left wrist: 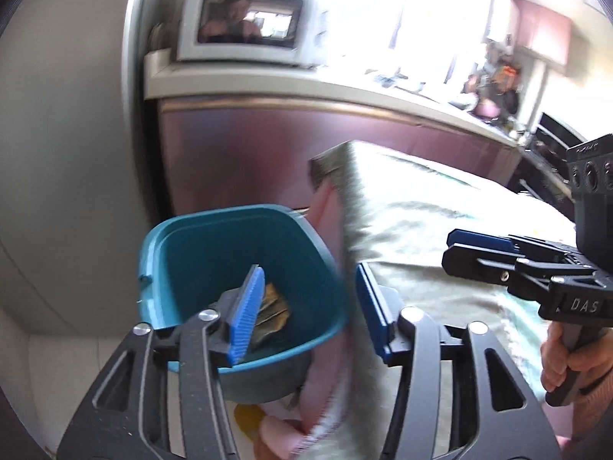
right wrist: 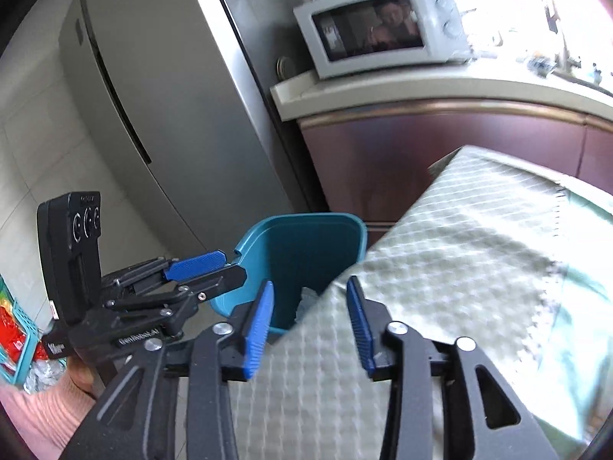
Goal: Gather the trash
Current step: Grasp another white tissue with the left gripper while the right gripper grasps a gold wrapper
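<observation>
Inside the teal plastic bin, crumpled brown paper trash is being kept; both claws, left and right, are being held apart, empty.

"DAS" readable on right hand-held gripper body; "GenRobot.AI" on left hand-held gripper body. Nothing else legible.

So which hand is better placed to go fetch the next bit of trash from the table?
Probably the right. Its tool hangs open and empty over the cloth-covered table, whereas the left tool, also open and empty, sits over the teal bin beside the table's edge.
</observation>
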### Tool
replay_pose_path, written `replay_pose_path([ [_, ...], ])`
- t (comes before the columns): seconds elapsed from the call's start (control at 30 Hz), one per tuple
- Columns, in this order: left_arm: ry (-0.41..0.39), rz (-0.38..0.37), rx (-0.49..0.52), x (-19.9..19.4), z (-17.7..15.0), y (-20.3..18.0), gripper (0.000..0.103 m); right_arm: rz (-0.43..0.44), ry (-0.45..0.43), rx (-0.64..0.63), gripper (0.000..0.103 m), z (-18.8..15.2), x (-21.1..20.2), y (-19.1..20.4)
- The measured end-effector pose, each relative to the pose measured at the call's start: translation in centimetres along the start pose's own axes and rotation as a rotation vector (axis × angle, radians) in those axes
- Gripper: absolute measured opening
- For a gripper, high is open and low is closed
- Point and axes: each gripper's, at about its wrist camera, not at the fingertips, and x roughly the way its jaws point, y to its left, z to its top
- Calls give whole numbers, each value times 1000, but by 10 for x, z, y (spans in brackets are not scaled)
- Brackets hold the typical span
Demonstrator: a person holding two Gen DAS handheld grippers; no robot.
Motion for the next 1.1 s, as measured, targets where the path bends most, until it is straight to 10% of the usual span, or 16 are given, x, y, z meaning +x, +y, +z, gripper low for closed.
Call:
replay_pose_path([
  [0.47,-61,-211,206,-23,-18,-152,85,-278,-199,125,61,-74,-160,-69],
  [1.1,72,-288,292,62,-2,-265,75,-497,-298,359,61,-146,-254,-166],
])
